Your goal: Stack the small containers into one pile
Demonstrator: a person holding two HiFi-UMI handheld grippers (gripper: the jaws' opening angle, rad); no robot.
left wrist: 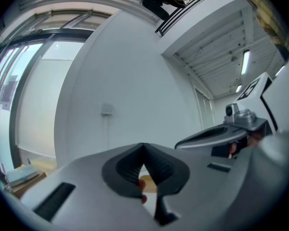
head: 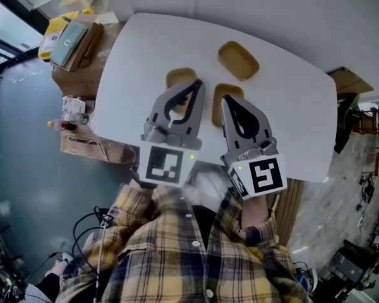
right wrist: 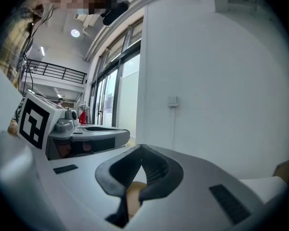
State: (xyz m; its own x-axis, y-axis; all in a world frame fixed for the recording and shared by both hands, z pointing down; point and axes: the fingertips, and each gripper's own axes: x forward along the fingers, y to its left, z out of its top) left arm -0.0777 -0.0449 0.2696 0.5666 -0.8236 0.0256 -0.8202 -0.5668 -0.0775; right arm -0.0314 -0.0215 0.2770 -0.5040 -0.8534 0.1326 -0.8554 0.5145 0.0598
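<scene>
Three small tan containers lie on the white table (head: 290, 93) in the head view. One container (head: 238, 60) stands free at the back. A second container (head: 179, 77) is partly hidden under my left gripper (head: 198, 83). The third container (head: 218, 103) lies beside and partly under my right gripper (head: 227, 99). Both grippers hover side by side over the table's near half, jaws shut with nothing between them. In the left gripper view the left gripper (left wrist: 143, 148) has a sliver of tan container (left wrist: 149, 183) below its closed tips. The right gripper (right wrist: 142, 151) shows tan container (right wrist: 135, 190) likewise.
Left of the table, cardboard boxes (head: 76, 49) hold a yellow pack and a book, with a bottle (head: 66, 124) lower down. A wooden piece (head: 346, 79) sits off the right edge. The person's plaid shirt (head: 177, 251) fills the bottom. A white wall lies ahead.
</scene>
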